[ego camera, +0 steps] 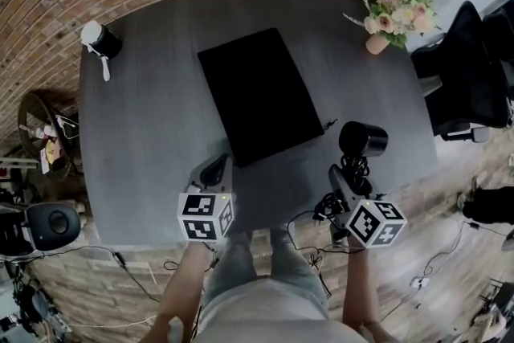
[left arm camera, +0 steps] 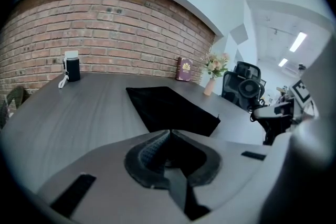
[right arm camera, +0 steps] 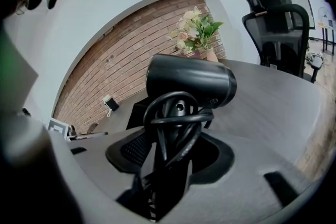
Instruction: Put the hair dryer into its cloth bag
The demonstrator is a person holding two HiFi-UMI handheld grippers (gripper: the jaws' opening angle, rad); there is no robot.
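Gripping the handle of the black plastic hair dryer (right arm camera: 190,81), the right gripper (right arm camera: 173,153) is seen with its jaws closed onto that handle from both sides. The dryer's black rubber power cord (right arm camera: 176,118) is looped around the handle and pinched in with it. The dryer is held upright, barrel uppermost, just beyond the jaw tips; in the head view it (ego camera: 363,139) is placed directly ahead of the right gripper (ego camera: 344,174), over the near right part of the dark grey round table (ego camera: 144,132). Whether it touches the tabletop cannot be told. The left gripper (left arm camera: 169,132) is noted with its jaws pressed together and nothing between them; in the head view it (ego camera: 213,169) is near the table's front edge. The flat black rectangular cloth bag (ego camera: 259,95) is laid on the table just ahead of the left gripper's tips and ahead-left of the right gripper, apart from the dryer. From the left gripper view the bag (left arm camera: 170,107) is seen lying flat and unopened. Further beyond the right gripper, a pink flower bouquet in a small vase (ego camera: 397,12) is recorded.
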